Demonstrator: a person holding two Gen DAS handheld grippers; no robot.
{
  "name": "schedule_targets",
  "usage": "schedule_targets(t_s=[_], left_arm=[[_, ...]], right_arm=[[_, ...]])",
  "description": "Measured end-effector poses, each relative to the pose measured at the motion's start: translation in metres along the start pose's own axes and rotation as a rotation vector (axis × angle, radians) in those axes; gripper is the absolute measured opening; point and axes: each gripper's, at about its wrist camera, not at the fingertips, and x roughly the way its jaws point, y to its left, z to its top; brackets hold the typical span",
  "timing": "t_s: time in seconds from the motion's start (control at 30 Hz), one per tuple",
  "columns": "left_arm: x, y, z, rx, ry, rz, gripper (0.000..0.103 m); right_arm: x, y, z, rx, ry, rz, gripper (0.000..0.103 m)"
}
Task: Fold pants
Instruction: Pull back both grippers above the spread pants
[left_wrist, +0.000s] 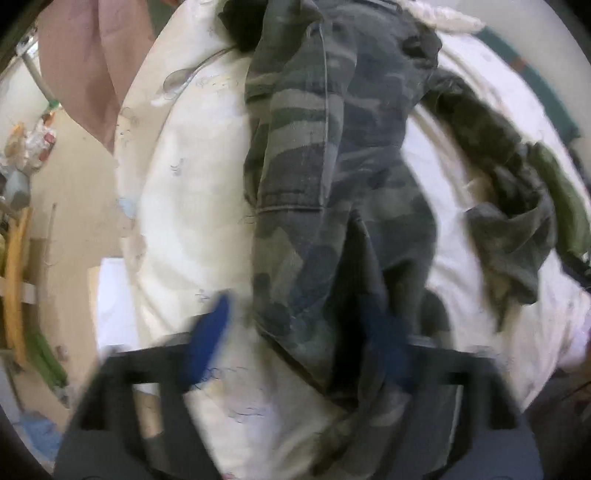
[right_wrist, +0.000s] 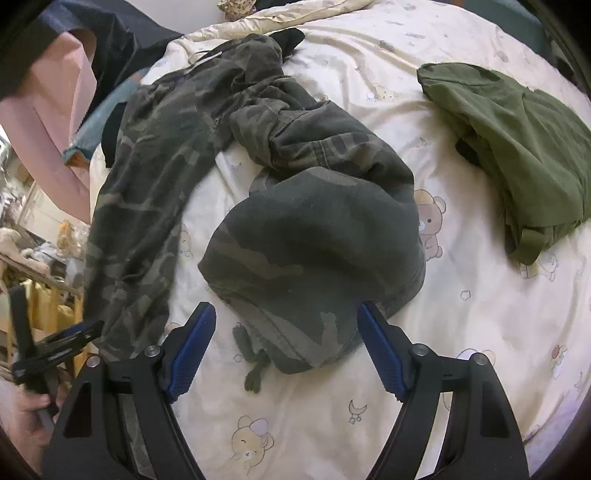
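The camo pants (right_wrist: 258, 206) lie crumpled on a bed (right_wrist: 461, 332) covered with a cream sheet printed with small bears and moons. One leg runs down the left side of the bed toward its near left edge; the other is bunched in a heap at the middle, its hem end nearest the camera, with a frayed strip of cloth trailing from it onto the sheet. The waist end lies at the far side, beside a dark garment.

The right hand-held gripper (right_wrist: 286, 332) hangs over the near end of that bunched leg with its jaws spread wide; the blue pads (right_wrist: 192, 347) stand either side of the hem and do not press on the cloth.

The left hand-held gripper (left_wrist: 303, 343) shows in its own blurred view over the other leg. Its jaws are also spread wide, and the camo cloth lies between the blue fingers; the blur hides whether either pad touches it. From the right wrist view, this gripper (right_wrist: 70, 339) appears at the near left edge of the bed, beside the long leg, with a hand (right_wrist: 31, 413) on its handle.

An olive green garment (right_wrist: 517, 147) lies in a loose pile on the right side of the bed, well apart from the pants. A pink cloth (right_wrist: 51, 122) hangs at the far left, beyond the bed
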Motion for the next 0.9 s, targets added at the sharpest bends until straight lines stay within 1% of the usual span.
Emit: schedule_targets(t_s=[0.1, 0.27, 0.37, 0.47, 0.6, 0.67, 0.7, 0.77, 0.8, 0.87, 0.9], left_arm=[[-0.003, -0.003, 0.002, -0.039, -0.013, -0.031, 0.092], [-0.004, -0.005, 0.004, -0.058, -0.037, -0.035, 0.092], [-0.009, -0.002, 0.003, -0.050, -0.057, -0.029, 0.092], [-0.013, 0.000, 0.000, -0.043, -0.078, -0.002, 0.092], [-0.021, 0.006, -0.006, -0.058, -0.094, -0.013, 0.092], [-0.028, 0.011, -0.011, -0.072, -0.112, -0.019, 0.092], [-0.032, 0.014, -0.013, -0.083, -0.115, -0.021, 0.092], [-0.041, 0.021, -0.019, -0.096, -0.127, -0.028, 0.092], [-0.046, 0.025, -0.022, -0.098, -0.137, -0.016, 0.092], [-0.052, 0.032, -0.028, -0.102, -0.147, 0.012, 0.092], [-0.053, 0.036, -0.029, -0.110, -0.146, 0.011, 0.092]], right_arm=[[-0.001, 0.007, 0.000, -0.014, -0.015, -0.001, 0.081], [0.003, 0.019, -0.003, -0.073, -0.025, -0.041, 0.081], [0.009, 0.022, -0.007, -0.092, -0.006, -0.060, 0.081], [0.011, 0.023, -0.009, -0.089, 0.005, -0.048, 0.081], [0.010, 0.031, -0.011, -0.114, -0.004, -0.036, 0.081], [0.009, 0.033, -0.016, -0.122, 0.011, 0.001, 0.081], [0.008, 0.035, -0.020, -0.125, 0.022, 0.034, 0.081], [0.005, 0.040, -0.029, -0.145, 0.036, 0.066, 0.081], [0.004, 0.044, -0.034, -0.152, 0.038, 0.078, 0.081], [0.002, 0.055, -0.053, -0.172, 0.078, 0.154, 0.081], [0.002, 0.058, -0.059, -0.171, 0.097, 0.185, 0.081]])
